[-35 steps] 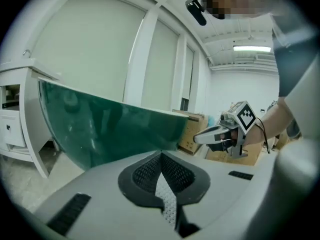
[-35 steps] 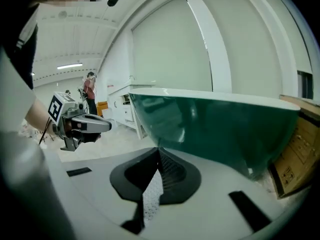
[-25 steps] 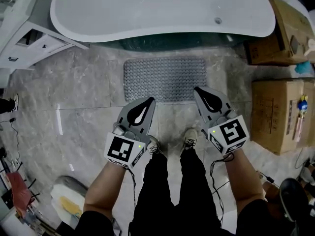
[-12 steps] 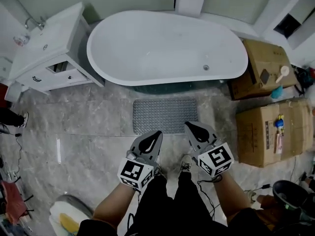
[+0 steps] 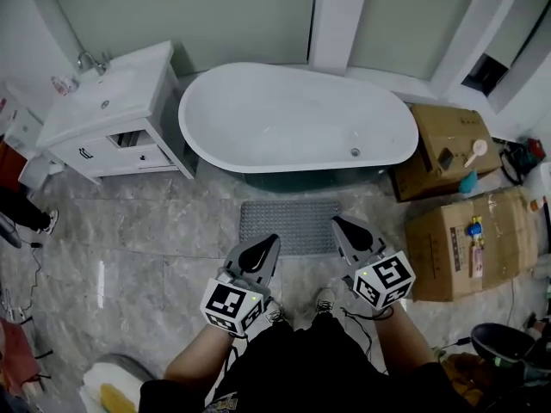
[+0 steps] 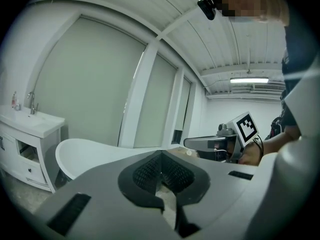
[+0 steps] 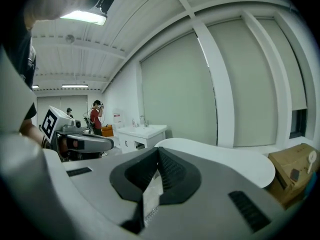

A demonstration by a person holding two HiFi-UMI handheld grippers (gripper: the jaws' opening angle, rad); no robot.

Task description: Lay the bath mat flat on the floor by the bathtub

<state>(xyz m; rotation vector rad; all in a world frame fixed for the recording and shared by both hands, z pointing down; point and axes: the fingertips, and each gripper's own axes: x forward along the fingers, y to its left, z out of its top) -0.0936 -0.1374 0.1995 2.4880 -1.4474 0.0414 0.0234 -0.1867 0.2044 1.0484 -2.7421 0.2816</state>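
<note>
Both tools are up in front of us. The left gripper point(image 5: 270, 240) has its jaws together on nothing, and the right gripper point(image 5: 338, 223) is closed and empty too. Just beyond their tips the grey bath mat point(image 5: 289, 224) lies flat on the marble floor point(image 5: 155, 231), its far edge against the base of the white bathtub point(image 5: 297, 114).

We judge the mat light, soft and floppy, its bubbled surface giving the pads grip. It would sag if lifted by one point, so we'd pinch the two near corners, one per gripper. It looks placed already.

Against the earlier frames, we have stood up. The grippers have risen off the floor, the mat looks smaller but unmoved, and the vanity point(image 5: 108, 114) is now in full view.
</note>
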